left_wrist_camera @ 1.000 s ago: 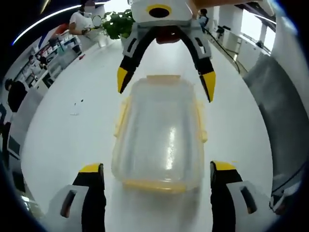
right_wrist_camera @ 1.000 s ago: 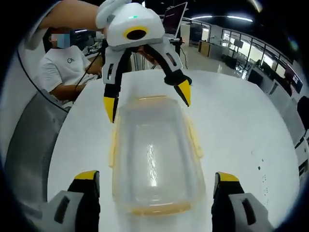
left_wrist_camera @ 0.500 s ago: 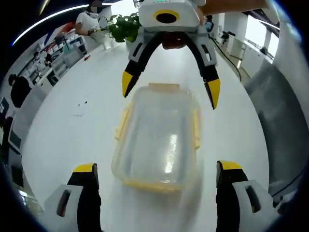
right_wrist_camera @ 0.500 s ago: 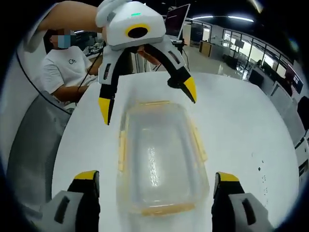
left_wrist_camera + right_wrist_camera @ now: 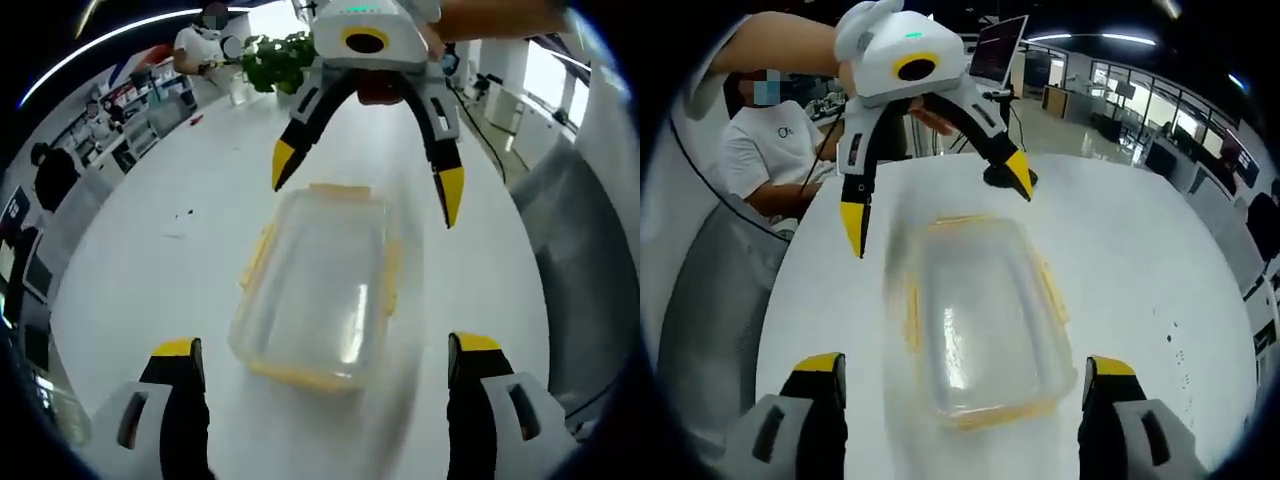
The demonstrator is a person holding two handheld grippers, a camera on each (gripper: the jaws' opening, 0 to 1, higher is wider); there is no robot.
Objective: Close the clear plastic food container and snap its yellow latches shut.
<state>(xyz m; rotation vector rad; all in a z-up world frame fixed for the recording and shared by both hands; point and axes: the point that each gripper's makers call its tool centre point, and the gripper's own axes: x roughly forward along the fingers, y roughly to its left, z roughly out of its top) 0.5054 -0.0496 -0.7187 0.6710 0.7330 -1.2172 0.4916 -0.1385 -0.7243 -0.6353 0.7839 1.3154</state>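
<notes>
Clear container (image 5: pixel 318 285) with lid on sits on the white table (image 5: pixel 160 270), between the two grippers. Yellow latches (image 5: pixel 256 255) run along its long sides and ends; whether they are snapped down is hard to tell through the blur.

Left gripper view: left gripper (image 5: pixel 320 352) at the bottom, jaws spread wide, yellow tips either side of the container's near end, not touching it. Right gripper (image 5: pixel 366 188) faces in from the far end, jaws open, tips flanking the far corners, holding nothing.

Right gripper view: same layout mirrored. Container (image 5: pixel 980 320) lies slightly askew. Right gripper (image 5: pixel 965 365) open at the bottom; left gripper (image 5: pixel 935 205) open above the far end, clear of the lid.

A seated person in a white shirt (image 5: pixel 765 150) beyond the table edge. Potted plant (image 5: pixel 275 60) at the table's far end
</notes>
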